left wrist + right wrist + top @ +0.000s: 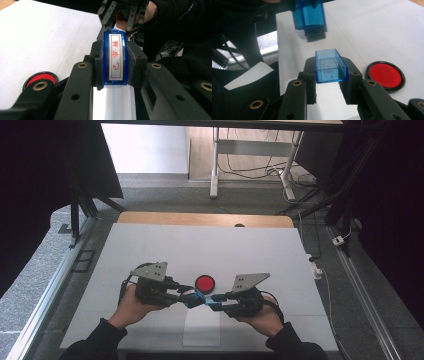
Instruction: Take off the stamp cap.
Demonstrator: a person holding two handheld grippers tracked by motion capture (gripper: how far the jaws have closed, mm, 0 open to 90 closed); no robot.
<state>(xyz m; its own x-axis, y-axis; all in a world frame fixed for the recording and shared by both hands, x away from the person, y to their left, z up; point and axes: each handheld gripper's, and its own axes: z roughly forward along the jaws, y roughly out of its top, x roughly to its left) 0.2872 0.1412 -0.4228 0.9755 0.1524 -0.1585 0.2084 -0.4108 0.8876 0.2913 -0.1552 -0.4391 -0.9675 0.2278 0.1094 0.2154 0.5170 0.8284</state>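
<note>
Risk, as judged: the stamp and its cap were apart, both held in the air over the white mat. If the next move were to inking, the stamp would have to come down square on the red ink pad; a tilted approach could ink one edge only or nudge the pad along the mat. If the next move were to recapping, any skew between the two blue parts could jam the cap or lever the stamp out of its grip. Both parts were smooth plastic, held by their sides, so a slip under a push appeared possible. The paper sheet near the table's front edge lay loose and could shift if brushed.

The left gripper was clenched on the stamp, jaws pressing its two long sides; the red characters on its label faced that gripper's camera. The right gripper was clenched on the cap, its open mouth turned toward the stamp. In the high view the two grippers met tip to tip just in front of the ink pad, the stamp and cap near one another but not touching.
</note>
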